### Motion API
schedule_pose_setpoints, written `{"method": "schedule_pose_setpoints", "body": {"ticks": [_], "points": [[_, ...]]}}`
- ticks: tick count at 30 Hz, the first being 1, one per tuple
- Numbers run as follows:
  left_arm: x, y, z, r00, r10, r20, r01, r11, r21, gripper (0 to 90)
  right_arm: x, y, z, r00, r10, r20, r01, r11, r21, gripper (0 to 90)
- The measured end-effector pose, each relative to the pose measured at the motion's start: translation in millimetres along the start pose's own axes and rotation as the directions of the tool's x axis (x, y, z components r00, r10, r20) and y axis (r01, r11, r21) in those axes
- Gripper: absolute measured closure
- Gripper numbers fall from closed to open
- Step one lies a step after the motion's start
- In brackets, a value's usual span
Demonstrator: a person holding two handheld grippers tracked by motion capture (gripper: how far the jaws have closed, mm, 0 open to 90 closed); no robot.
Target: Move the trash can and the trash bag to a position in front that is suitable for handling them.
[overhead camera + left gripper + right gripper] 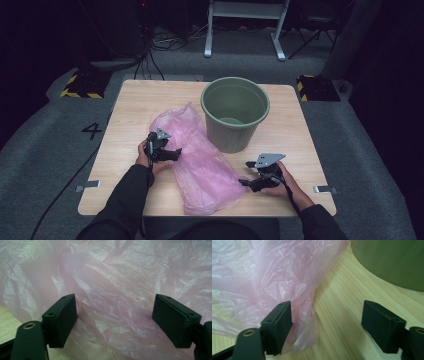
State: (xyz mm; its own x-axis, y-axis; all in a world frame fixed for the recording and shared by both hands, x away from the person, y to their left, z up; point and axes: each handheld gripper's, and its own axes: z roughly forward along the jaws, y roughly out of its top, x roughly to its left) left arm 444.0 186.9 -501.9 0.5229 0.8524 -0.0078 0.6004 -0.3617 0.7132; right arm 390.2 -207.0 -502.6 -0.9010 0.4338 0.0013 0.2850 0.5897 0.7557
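Your bench (130, 100) is a pale wooden top standing on grey carpet, and it carries everything you are working with. The largest thing on it is the green bucket (235, 112), upright at the far middle with its mouth open to the ceiling. In the right gripper view its green wall (392, 260) curves across the top right corner, with bare wood between it and your claw.

Next comes the pink plastic bag (205, 160), lying crumpled and mostly flat. It runs from just beside the bucket's left side down to the near edge of the bench, between your two hands. Its far end bunches up against the bucket's base.

Your left claw (167, 154) sits at the bag's left edge, pointing across it. In the left gripper view the claw (113, 320) stands wide open. The wrinkled film (112, 290) lies ahead of and beneath the pads, and neither pad pinches it.

Your right claw (250, 175) rests at the bag's right edge, near the front of the bench. In the right gripper view this claw (325, 327) is also spread wide. One pad (279, 327) is right against a fold of the bag (262, 277), while the other stands over bare wood. It holds nothing.
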Motion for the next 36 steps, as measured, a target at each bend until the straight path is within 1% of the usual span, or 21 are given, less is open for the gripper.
{"method": "schedule_pose_setpoints", "body": {"ticks": [1, 3, 4, 5, 6, 7, 8, 9, 11, 14, 15, 16, 17, 19, 20, 21, 22, 23, 28, 33, 36], "points": [[0.0, -0.1, -0.6, 1.0000, 0.003, 0.004, -0.003, 1.0000, -0.003, 23.6, -4.2, -1.9, -3.4, 0.9998, 0.010, 0.020, -0.010, 1.000, 0.002, 23.5], [0.3, -0.5, -1.2, 0.9999, 0.000, 0.010, 0.000, 0.9999, -0.013, 29.3, -8.3, -3.3, -6.6, 0.9993, 0.023, 0.031, -0.023, 1.000, 0.000, 23.5], [0.9, -0.8, -1.8, 1.0000, 0.002, 0.006, -0.002, 0.9998, -0.020, 33.1, -11.1, -3.8, -9.3, 0.9980, 0.031, 0.055, -0.031, 1.000, 0.002, 23.5], [1.6, -1.2, -2.3, 0.9999, 0.001, 0.010, -0.001, 0.9997, -0.025, 37.0, -15.1, -4.5, -12.7, 0.9959, 0.043, 0.080, -0.043, 0.999, -0.002, 23.6], [1.6, -1.2, -2.3, 0.9999, 0.001, 0.010, -0.001, 0.9997, -0.025, 43.8, -15.1, -4.5, -12.7, 0.9959, 0.043, 0.080, -0.043, 0.999, -0.002, 23.6], [2.3, -1.6, -2.8, 0.9999, 0.000, 0.011, 0.001, 0.9994, -0.035, 48.7, -23.0, -6.0, -19.6, 0.9910, 0.076, 0.110, -0.074, 0.997, -0.022, 24.0], [2.3, -1.6, -2.8, 0.9999, 0.000, 0.011, 0.001, 0.9994, -0.035, 50.6, -23.0, -6.0, -19.6, 0.9910, 0.076, 0.110, -0.074, 0.997, -0.022, 24.0], [3.1, -1.8, -3.1, 0.9997, 0.013, 0.020, -0.012, 0.9992, -0.038, 54.8, -29.3, -7.8, -24.3, 0.9868, 0.097, 0.129, -0.093, 0.995, -0.037, 23.9], [3.4, -1.8, -3.3, 0.9997, 0.014, 0.018, -0.013, 0.9992, -0.039, 59.6, -36.4, -10.3, -29.0, 0.9800, 0.118, 0.160, -0.112, 0.993, -0.042, 24.0], [5.5, -2.4, -3.6, 0.9991, 0.019, 0.037, -0.017, 0.9988, -0.047, 69.9, -46.2, -15.2, -34.4, 0.9669, 0.150, 0.206, -0.144, 0.989, -0.046, 24.2], [6.1, -2.5, -3.8, 0.9991, 0.019, 0.038, -0.018, 0.9988, -0.046, 73.5, -49.7, -16.9, -36.1, 0.9603, 0.166, 0.224, -0.160, 0.986, -0.046, 24.5], [6.1, -2.5, -3.8, 0.9991, 0.019, 0.038, -0.018, 0.9988, -0.046, 75.2, -53.2, -18.5, -37.0, 0.9508, 0.178, 0.254, -0.174, 0.984, -0.038, 24.9], [7.2, -3.1, -3.9, 0.9989, 0.013, 0.045, -0.011, 0.9986, -0.051, 76.9, -56.8, -20.1, -37.6, 0.9367, 0.190, 0.294, -0.190, 0.981, -0.027, 25.2], [7.8, -3.3, -4.4, 0.9986, 0.018, 0.050, -0.016, 0.9986, -0.051, 81.8, -62.0, -22.8, -39.1, 0.9232, 0.214, 0.319, -0.214, 0.976, -0.034, 25.8], [7.8, -3.3, -4.4, 0.9986, 0.018, 0.050, -0.016, 0.9986, -0.051, 83.2, -62.0, -22.8, -39.1, 0.9232, 0.214, 0.319, -0.214, 0.976, -0.034, 25.8], [7.8, -3.6, -4.4, 0.9973, 0.030, 0.068, -0.026, 0.9982, -0.054, 84.4, -65.5, -24.6, -39.7, 0.9130, 0.228, 0.338, -0.228, 0.973, -0.040, 26.4], [7.8, -3.6, -4.4, 0.9973, 0.030, 0.068, -0.026, 0.9982, -0.054, 85.2, -65.5, -24.6, -39.7, 0.9130, 0.228, 0.338, -0.228, 0.973, -0.040, 26.4], [8.0, -3.8, -5.0, 0.9971, 0.034, 0.068, -0.030, 0.9979, -0.058, 86.2, -67.5, -25.3, -38.9, 0.9063, 0.231, 0.354, -0.232, 0.972, -0.038, 26.7], [9.5, -6.0, -8.8, 0.9961, 0.052, 0.071, -0.047, 0.9959, -0.078, 88.2, -69.5, -25.8, -35.7, 0.8983, 0.235, 0.372, -0.242, 0.970, -0.027, 26.9], [13.2, -8.6, -15.6, 0.9958, 0.059, 0.070, -0.051, 0.9930, -0.106, 88.8, -72.7, -25.2, -31.8, 0.8950, 0.245, 0.373, -0.254, 0.967, -0.026, 26.3], [14.6, -9.4, -19.0, 0.9957, 0.057, 0.073, -0.048, 0.9915, -0.121, 88.9, -74.2, -24.8, -30.6, 0.8955, 0.247, 0.370, -0.255, 0.967, -0.027, 25.6]]}}
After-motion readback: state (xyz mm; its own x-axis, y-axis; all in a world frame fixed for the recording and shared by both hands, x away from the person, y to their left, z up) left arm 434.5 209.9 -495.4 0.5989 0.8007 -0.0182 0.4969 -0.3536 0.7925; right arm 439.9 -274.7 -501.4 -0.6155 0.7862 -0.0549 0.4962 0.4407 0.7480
